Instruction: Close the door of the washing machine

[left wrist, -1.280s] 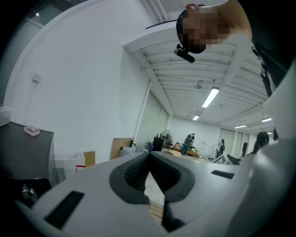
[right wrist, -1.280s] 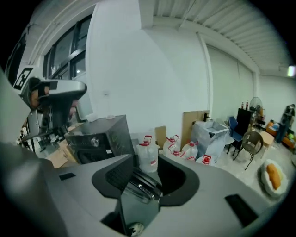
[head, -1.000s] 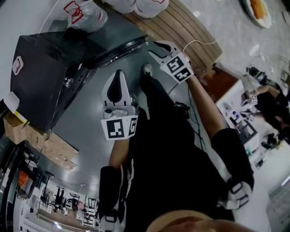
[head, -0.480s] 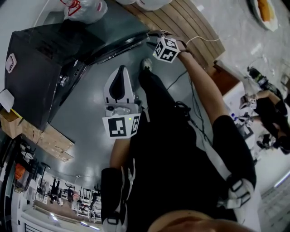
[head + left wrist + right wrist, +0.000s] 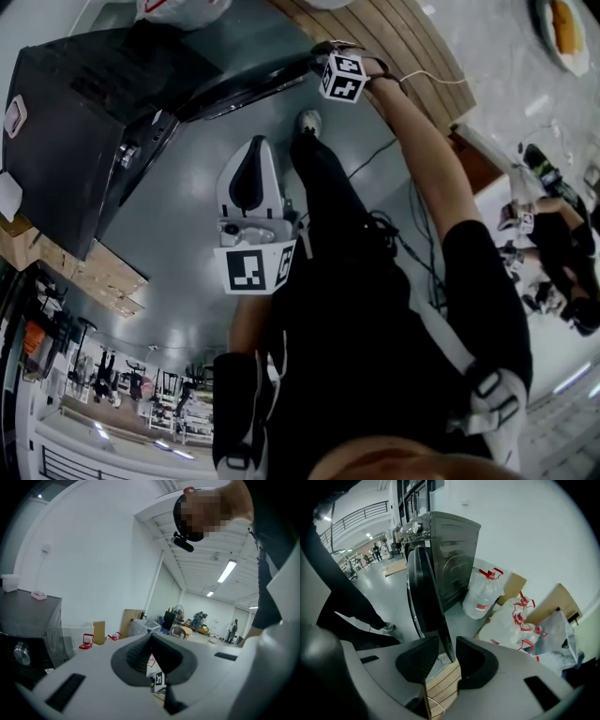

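Note:
The dark washing machine point(image 5: 75, 122) stands at the upper left of the head view, its round door point(image 5: 244, 89) swung out. In the right gripper view the door point(image 5: 424, 602) stands edge-on, and its rim runs down between the pads of my right gripper point(image 5: 447, 656). Those jaws are closing around the rim, with a sliver of room still showing beside it. From above, the right gripper point(image 5: 317, 56) sits at the door's outer end. My left gripper point(image 5: 253, 145) hangs apart over the grey floor, shut on nothing point(image 5: 151, 637).
A slatted wooden platform point(image 5: 412, 47) lies just right of the door. White bags with red handles point(image 5: 487, 595) sit by the wall behind the machine. Cardboard boxes point(image 5: 84, 272) stand to its left. The person's shoe point(image 5: 307, 122) and a cable lie on the floor nearby.
My right gripper has dropped and rolled onto the door's outer edge, and its jaws have narrowed around it. The left gripper has sunk slightly.

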The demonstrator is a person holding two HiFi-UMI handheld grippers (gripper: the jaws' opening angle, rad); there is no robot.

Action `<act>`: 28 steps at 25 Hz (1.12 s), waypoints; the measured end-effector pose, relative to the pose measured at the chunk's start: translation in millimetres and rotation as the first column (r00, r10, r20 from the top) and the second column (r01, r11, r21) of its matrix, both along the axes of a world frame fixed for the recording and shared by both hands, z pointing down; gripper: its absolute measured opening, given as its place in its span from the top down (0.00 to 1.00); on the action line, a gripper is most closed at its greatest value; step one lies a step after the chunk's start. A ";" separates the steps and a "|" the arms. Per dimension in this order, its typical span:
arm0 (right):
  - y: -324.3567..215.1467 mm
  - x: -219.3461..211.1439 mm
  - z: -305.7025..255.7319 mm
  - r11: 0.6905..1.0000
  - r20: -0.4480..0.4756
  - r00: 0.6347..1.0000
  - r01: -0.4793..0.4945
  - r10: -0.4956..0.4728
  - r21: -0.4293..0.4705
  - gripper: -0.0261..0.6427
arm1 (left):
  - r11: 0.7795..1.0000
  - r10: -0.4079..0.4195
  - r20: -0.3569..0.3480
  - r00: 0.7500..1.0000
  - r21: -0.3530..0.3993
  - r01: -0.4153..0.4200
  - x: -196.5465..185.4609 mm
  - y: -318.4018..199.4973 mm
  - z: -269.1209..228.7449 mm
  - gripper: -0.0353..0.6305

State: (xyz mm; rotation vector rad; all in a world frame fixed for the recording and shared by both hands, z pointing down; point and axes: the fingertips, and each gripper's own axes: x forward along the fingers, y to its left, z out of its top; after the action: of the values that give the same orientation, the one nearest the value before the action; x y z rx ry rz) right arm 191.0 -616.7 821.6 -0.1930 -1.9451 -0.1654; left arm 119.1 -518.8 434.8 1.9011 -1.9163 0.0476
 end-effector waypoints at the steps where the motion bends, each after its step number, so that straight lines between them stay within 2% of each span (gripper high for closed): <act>1: -0.8 -0.8 3.6 1.000 -0.006 1.000 0.013 -0.013 0.003 0.79 | 1.000 0.001 0.003 1.000 -0.004 -0.001 -0.4 0.9 1.8 0.94; 7: 0.6 -3.3 12.1 0.997 -0.016 0.997 0.073 -0.073 0.035 0.85 | 1.000 -0.014 0.004 1.000 0.000 0.014 -5.7 6.9 1.8 0.94; 16: 26.6 11.0 18.0 0.998 -0.023 0.999 0.050 -0.049 0.050 0.86 | 0.999 -0.026 -0.013 1.000 0.023 0.026 -18.9 32.0 3.7 0.94; 22: 68.2 30.3 19.3 1.000 -0.035 0.999 -0.017 0.018 0.024 0.86 | 1.000 0.007 -0.019 1.000 0.031 -0.007 -23.7 65.6 1.8 0.94; 28: 131.1 49.1 13.3 0.985 -0.047 0.984 -0.172 0.171 -0.004 0.87 | 0.997 0.049 -0.028 0.998 0.053 -0.047 -31.0 120.7 4.8 0.94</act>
State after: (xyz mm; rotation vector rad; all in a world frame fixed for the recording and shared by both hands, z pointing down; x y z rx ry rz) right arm 240.1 -485.6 834.9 -0.0336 -1.9055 -0.0389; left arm 88.1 -398.1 439.6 1.9709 -1.8699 -0.0155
